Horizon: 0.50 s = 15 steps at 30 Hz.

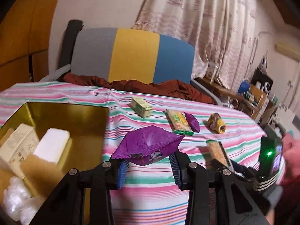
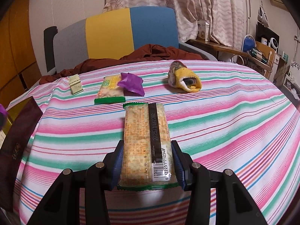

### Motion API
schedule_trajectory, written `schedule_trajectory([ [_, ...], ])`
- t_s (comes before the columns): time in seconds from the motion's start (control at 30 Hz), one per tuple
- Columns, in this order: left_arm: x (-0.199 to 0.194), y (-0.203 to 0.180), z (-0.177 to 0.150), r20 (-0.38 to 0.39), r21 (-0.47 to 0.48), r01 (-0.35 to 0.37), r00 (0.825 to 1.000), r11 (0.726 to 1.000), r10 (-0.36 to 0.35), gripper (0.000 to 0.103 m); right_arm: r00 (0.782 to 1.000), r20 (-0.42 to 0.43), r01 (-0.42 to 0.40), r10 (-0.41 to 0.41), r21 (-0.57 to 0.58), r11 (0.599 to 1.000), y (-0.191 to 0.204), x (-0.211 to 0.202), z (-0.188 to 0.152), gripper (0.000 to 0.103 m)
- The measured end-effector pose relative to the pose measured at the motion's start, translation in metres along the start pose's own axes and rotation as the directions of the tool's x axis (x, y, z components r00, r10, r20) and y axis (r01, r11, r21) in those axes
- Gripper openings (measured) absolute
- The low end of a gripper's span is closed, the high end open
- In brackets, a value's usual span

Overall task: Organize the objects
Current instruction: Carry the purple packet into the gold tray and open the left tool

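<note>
Left wrist view: we see the left gripper (image 1: 148, 166) with its blue pads closed on a purple snack packet (image 1: 148, 146), carried above the striped tablecloth (image 1: 150, 187) just right of the gold box (image 1: 75, 116).
Box contents: a cream carton (image 1: 16, 150) and a white block (image 1: 51, 146) already lie inside; crumpled clear plastic (image 1: 15, 204) sits at the near corner.
Left on the table: a small pale green box (image 1: 141, 106), a green-edged cracker pack (image 1: 179, 121), a second purple packet (image 1: 192, 121) touching it, and a yellow rolled cloth (image 1: 216, 124).
Right side of this view: the right gripper (image 1: 223, 162) shows with a cracker bar in it, a person's hand (image 1: 291, 155) behind.

Right wrist view: the right gripper (image 2: 148, 166) has its pads narrowed onto a cracker bar (image 2: 147, 144), barcode side up, held clear of the cloth.
Box lid: a dark maroon panel (image 2: 16, 150) stands at the left edge; we judge it the lid.

Progress: we judge two items packed, two in hand, four waiting, roughly halfway.
</note>
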<state>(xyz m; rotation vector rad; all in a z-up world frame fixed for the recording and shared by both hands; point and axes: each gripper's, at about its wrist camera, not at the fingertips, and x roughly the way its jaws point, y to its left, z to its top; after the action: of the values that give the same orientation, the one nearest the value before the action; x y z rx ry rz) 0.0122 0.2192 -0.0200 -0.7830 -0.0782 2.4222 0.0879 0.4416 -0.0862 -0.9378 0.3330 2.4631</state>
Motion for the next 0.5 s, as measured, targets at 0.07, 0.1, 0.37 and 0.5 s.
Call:
schedule_trajectory([
  [0.07,-0.013,0.011,0.0,0.003,-0.014,-0.002,1.0,1.0,0.002,0.04,1.0,0.006,0.0,0.0,-0.016,1.0,0.004,-0.003,-0.002,0.048],
  [0.1,-0.018,0.016,-0.001,0.003,-0.018,-0.002,1.0,1.0,0.002,0.04,1.0,0.01,0.003,-0.003,-0.028,1.0,0.007,-0.004,-0.004,0.048],
  [0.37,-0.049,0.067,-0.015,-0.078,-0.095,-0.017,0.997,0.995,0.009,0.04,0.998,0.058,0.005,0.0,-0.085,0.996,0.025,-0.019,-0.009,0.048],
  [0.5,-0.058,0.082,-0.029,-0.119,-0.092,-0.025,0.993,0.995,0.014,0.041,0.994,0.064,-0.091,0.091,-0.007,0.996,0.034,-0.037,-0.012,0.048],
])
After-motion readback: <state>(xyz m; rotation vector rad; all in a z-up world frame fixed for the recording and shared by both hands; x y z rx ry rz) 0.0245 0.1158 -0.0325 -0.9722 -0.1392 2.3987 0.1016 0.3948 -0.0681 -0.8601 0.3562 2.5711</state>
